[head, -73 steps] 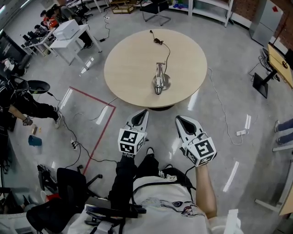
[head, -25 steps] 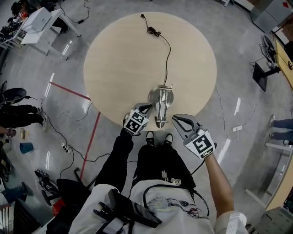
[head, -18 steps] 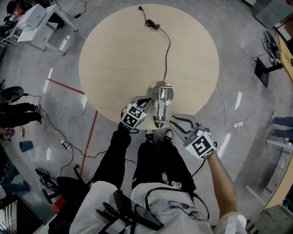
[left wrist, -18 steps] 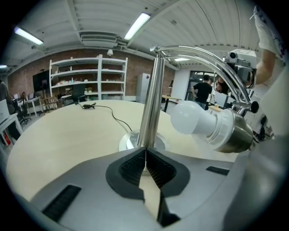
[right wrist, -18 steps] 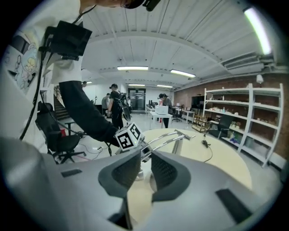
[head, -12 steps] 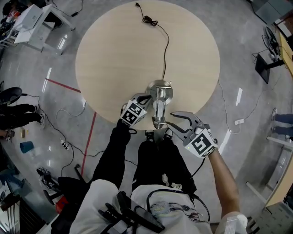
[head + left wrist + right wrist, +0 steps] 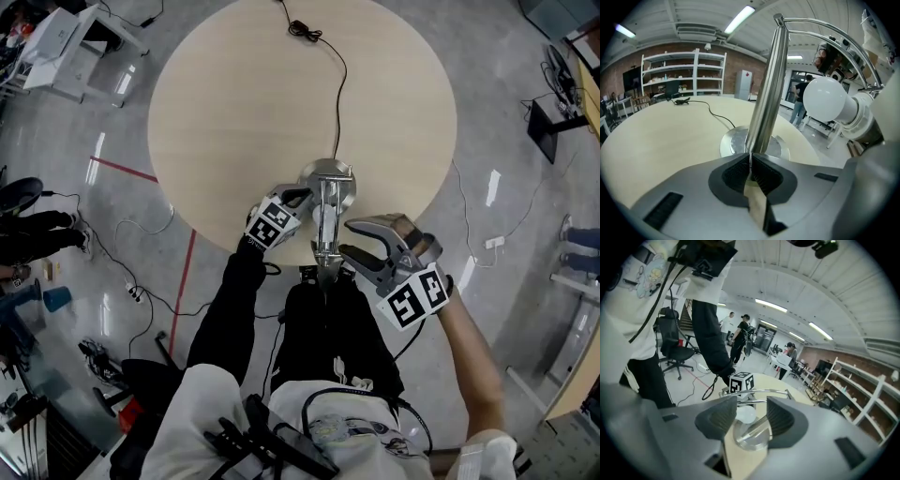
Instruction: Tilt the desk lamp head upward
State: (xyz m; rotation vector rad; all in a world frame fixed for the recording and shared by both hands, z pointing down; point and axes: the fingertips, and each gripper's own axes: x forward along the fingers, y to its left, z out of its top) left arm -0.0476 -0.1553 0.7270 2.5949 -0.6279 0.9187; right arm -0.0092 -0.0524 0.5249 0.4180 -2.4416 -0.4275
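A chrome desk lamp (image 7: 325, 202) stands on the near edge of the round table (image 7: 234, 112), its head (image 7: 323, 262) reaching toward me. My left gripper (image 7: 302, 196) is shut, tips against the foot of the pole (image 7: 766, 93) above the round base (image 7: 736, 140); the white bulb (image 7: 825, 99) shows to its right. My right gripper (image 7: 347, 242) is beside the lamp head. Its jaws have just been opening and now stand wide. In the right gripper view (image 7: 751, 412) the bulb (image 7: 746, 414) lies beyond the tips, and the pads do not touch it.
The lamp's black cord (image 7: 337, 66) runs over the table to a plug (image 7: 302, 30) at the far edge. My legs are right at the table's rim. Red floor tape (image 7: 183, 281) and loose cables lie left; an office chair (image 7: 670, 343) and people stand behind.
The table and lamp have come closer. Both grippers sank toward the lamp. The left one reached the pole's foot. The right one rolled, and its jaws went from shut to wide open.
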